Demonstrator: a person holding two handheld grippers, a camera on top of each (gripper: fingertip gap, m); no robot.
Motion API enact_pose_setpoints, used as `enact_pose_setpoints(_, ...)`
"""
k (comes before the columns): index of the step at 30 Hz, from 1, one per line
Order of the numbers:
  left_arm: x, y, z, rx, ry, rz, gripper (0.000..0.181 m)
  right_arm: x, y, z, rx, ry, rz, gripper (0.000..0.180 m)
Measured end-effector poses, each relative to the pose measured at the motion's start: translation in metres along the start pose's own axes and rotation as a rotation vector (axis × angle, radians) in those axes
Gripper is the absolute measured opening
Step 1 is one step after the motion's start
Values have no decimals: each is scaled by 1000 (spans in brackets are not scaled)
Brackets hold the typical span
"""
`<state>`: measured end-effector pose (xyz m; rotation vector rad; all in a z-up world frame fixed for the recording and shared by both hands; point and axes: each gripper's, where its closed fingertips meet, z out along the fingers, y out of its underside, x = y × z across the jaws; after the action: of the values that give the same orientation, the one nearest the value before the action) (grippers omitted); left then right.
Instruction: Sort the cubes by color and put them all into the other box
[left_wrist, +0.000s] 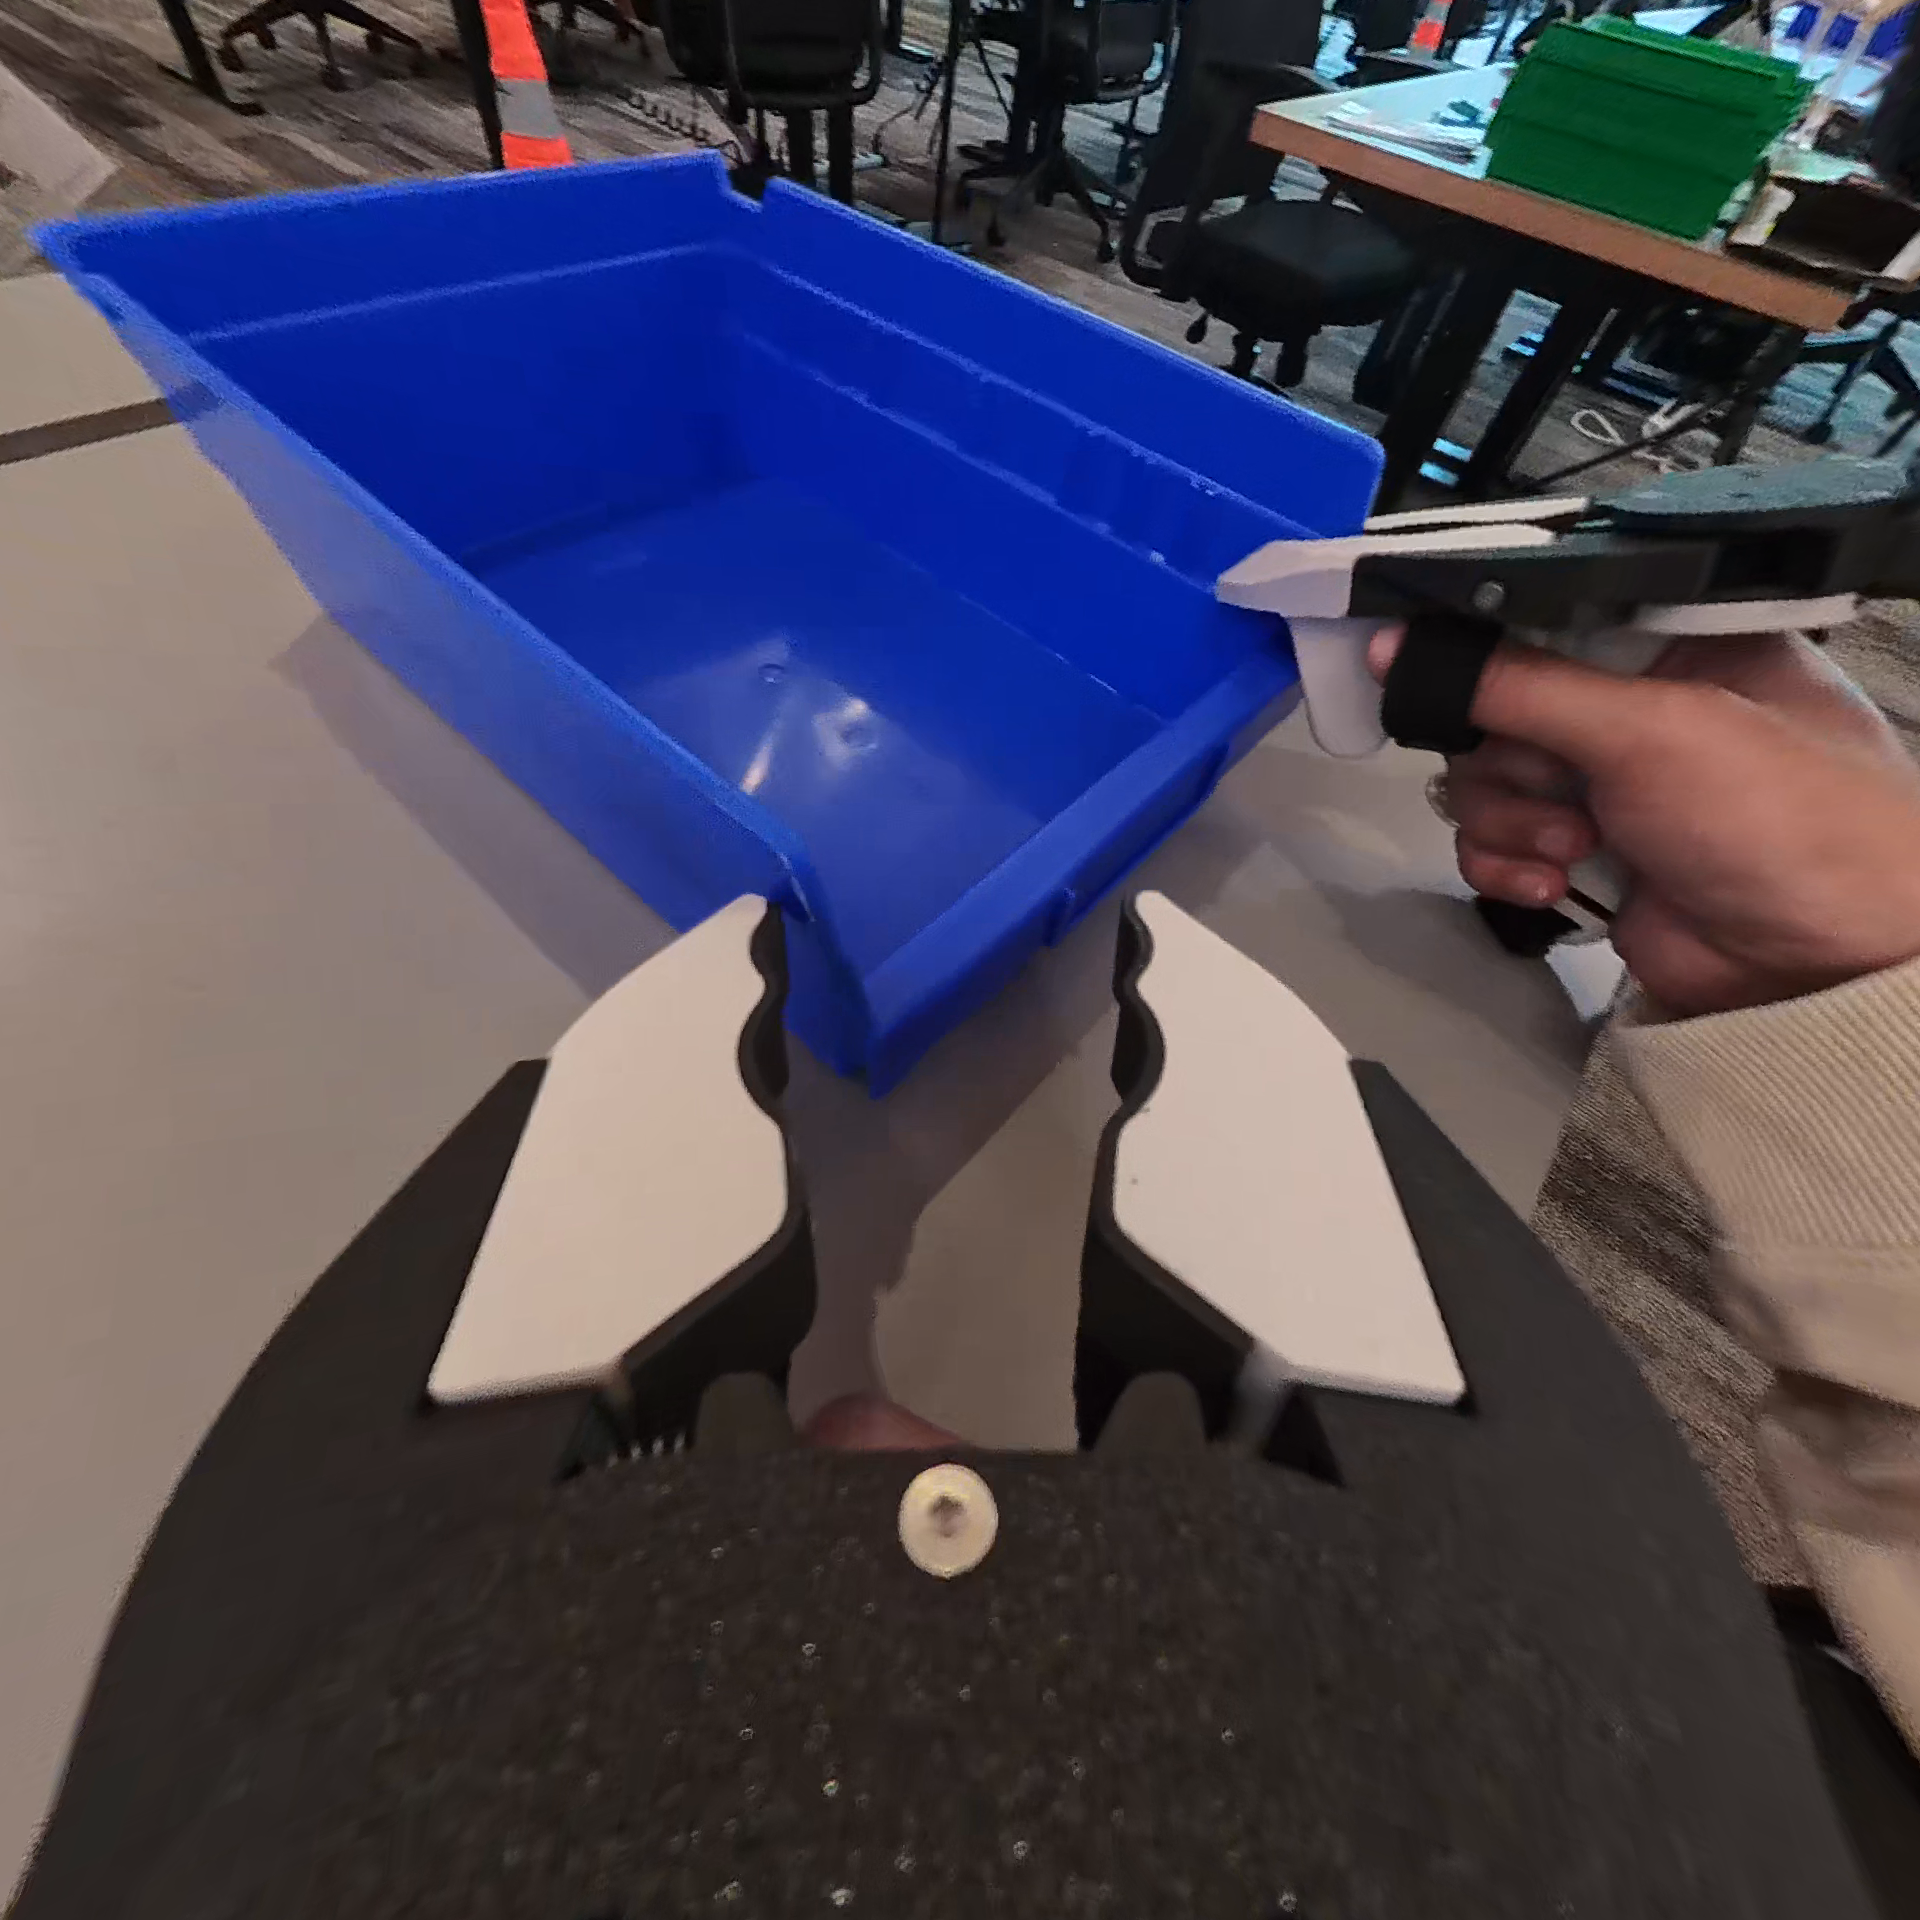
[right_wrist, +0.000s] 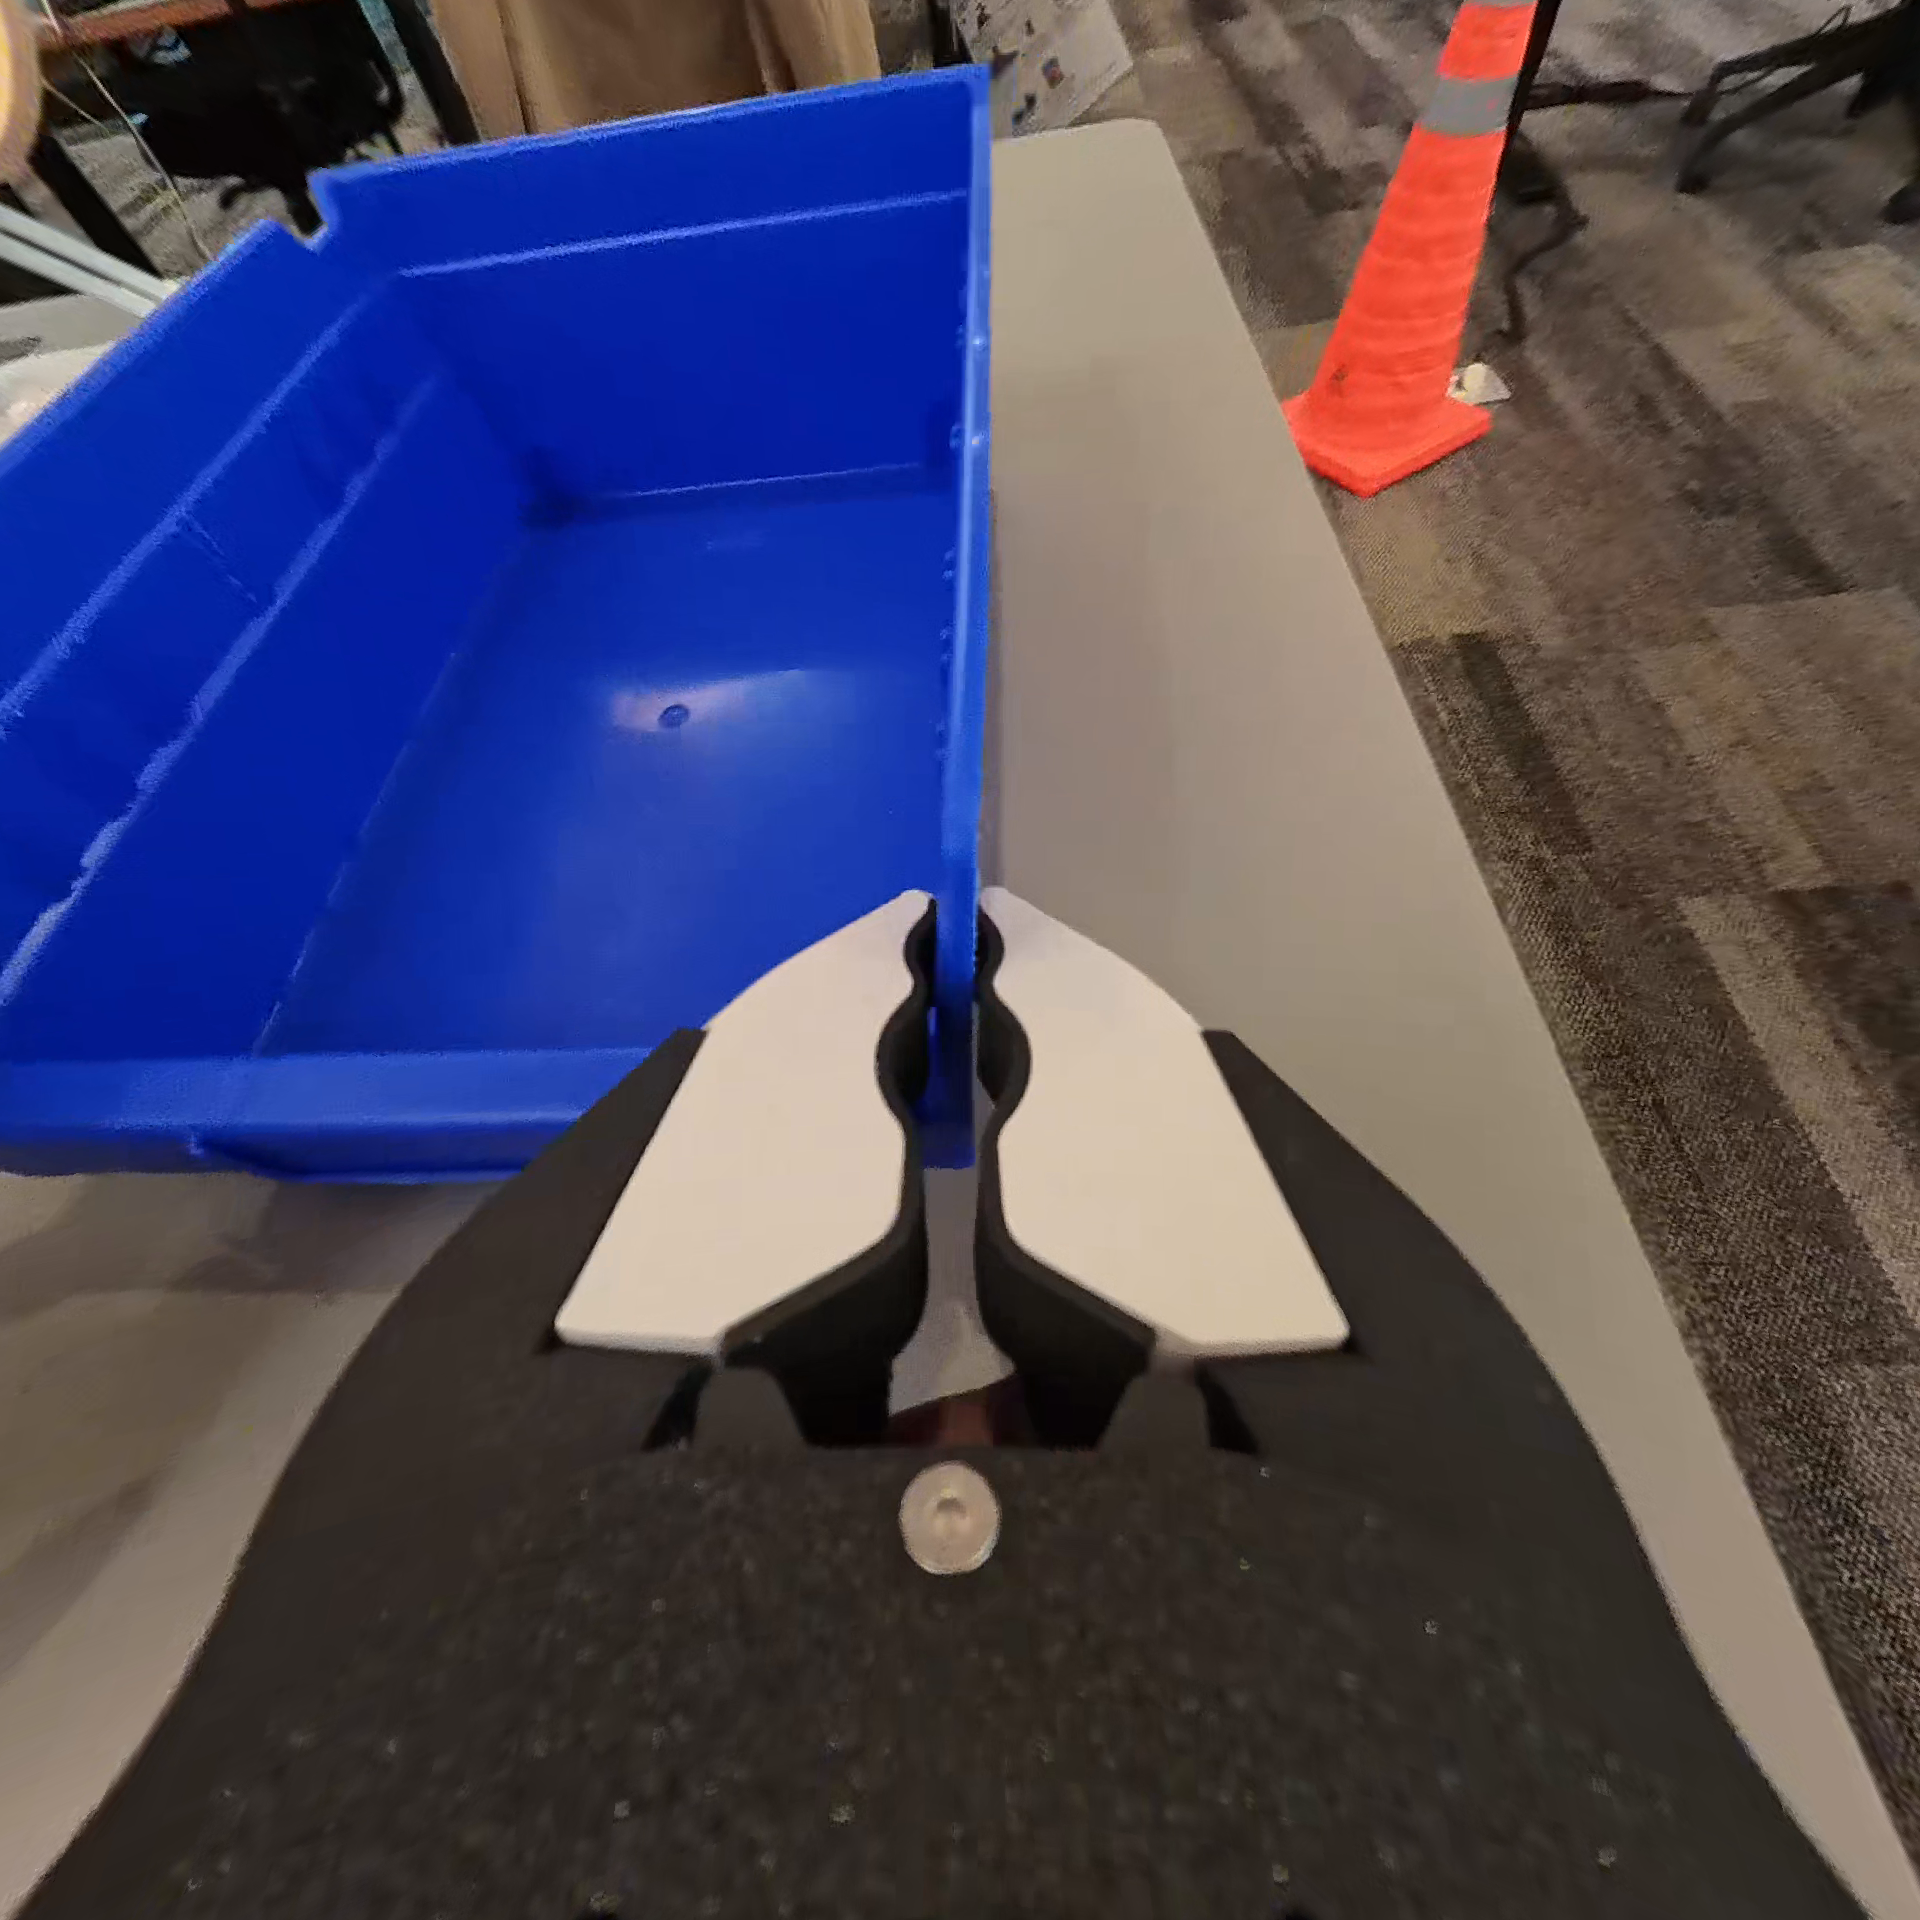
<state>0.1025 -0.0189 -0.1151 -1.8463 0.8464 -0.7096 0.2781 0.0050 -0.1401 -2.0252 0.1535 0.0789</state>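
Right gripper (right_wrist: 956, 914) jaws are pinching the blue box (right_wrist: 623, 644) by its right wall at the near corner. Left gripper (left_wrist: 945, 914) jaws are gaping, empty, at the opposite near corner. Box is running lengthwise away across the surface (right_wrist: 1195, 727); no cubes showing.

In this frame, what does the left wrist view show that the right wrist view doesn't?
Only the left wrist view: the left gripper, open at the near corner of the blue box, a hand holding the right gripper, and green crates on a far desk.
Only the right wrist view: the right gripper seen from behind, shut on the box's side wall.
Both: the empty blue box, grey table and an orange cone. No cubes appear.
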Motion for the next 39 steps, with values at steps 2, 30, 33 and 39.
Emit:
enact_pose_setpoints(2, 7, 1, 1, -8, 23, -2, 58, 6, -1, 0, 1, 0, 9, 3)
enact_pose_setpoints(30, -240, 93, -352, 229, -475, -227, 48, -340, 25, -74, 295, -343, -169, 39)
enact_pose_setpoints(33, -242, 89, -354, 229, -470, -220, 48, -339, 29, -81, 325, -313, -277, 38)
enact_pose_setpoints(39, -252, 97, -352, 199, -480, -273, 48, -333, 37, -83, 313, -352, -246, 36)
